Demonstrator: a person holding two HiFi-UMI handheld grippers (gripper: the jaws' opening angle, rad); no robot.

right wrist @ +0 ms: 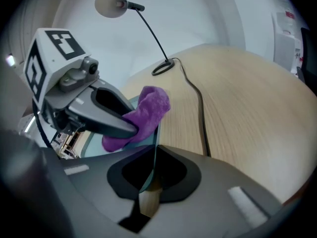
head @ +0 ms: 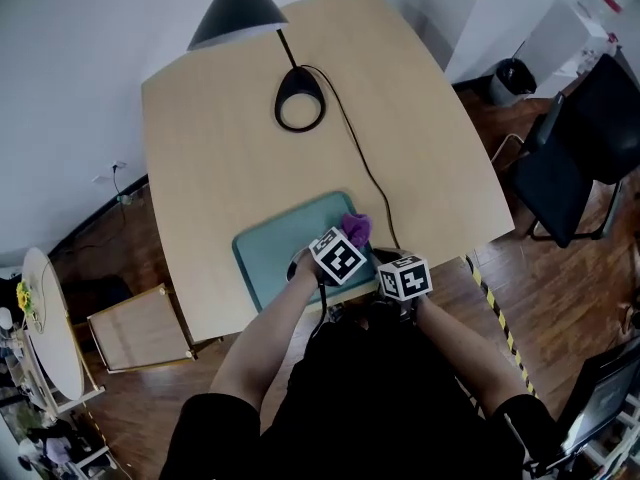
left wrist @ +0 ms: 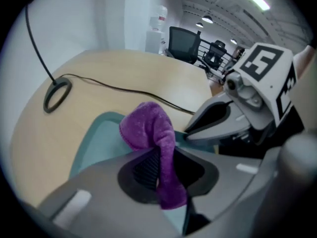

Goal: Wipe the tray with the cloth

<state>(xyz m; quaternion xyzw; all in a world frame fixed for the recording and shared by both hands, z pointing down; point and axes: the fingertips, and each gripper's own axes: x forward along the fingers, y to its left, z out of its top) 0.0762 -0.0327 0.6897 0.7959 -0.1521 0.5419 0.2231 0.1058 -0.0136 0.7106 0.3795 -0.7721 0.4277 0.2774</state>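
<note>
- Your left hand-held gripper [left wrist: 159,156] is clamped on the cloth [left wrist: 148,128]. A narrow fold runs down between the pads, and the rest is bunched in a loose lump just past the tips, over the tray [left wrist: 96,138].
- The cloth looks soft, light and limp. It will likely drag and fold over rather than push flat, so only the bunched end ahead of the jaws would do the wiping. A grip nearer the middle of the cloth would probably spread more of it on the surface.
- Your right hand-held gripper [right wrist: 151,165] is closed on the tray's thin rim at the corner nearest you. The tray looks like light, stiff, smooth plastic that would probably slide on the table [head: 230,138] if it were not pinned there.
- The table's near edge lies right under both hand-held grippers, so there is little room to pull back toward yourself.
- To the left of the left hand-held gripper the tray floor is bare. That is your open room for strokes, bounded by the raised rim.
- Just right of the cloth, a black cable [head: 365,168] runs close beside the tray. A wide sweep to the right could catch it.
- Beyond the tray the table is bare up to the lamp's ring base [head: 299,100], well ahead.
</note>
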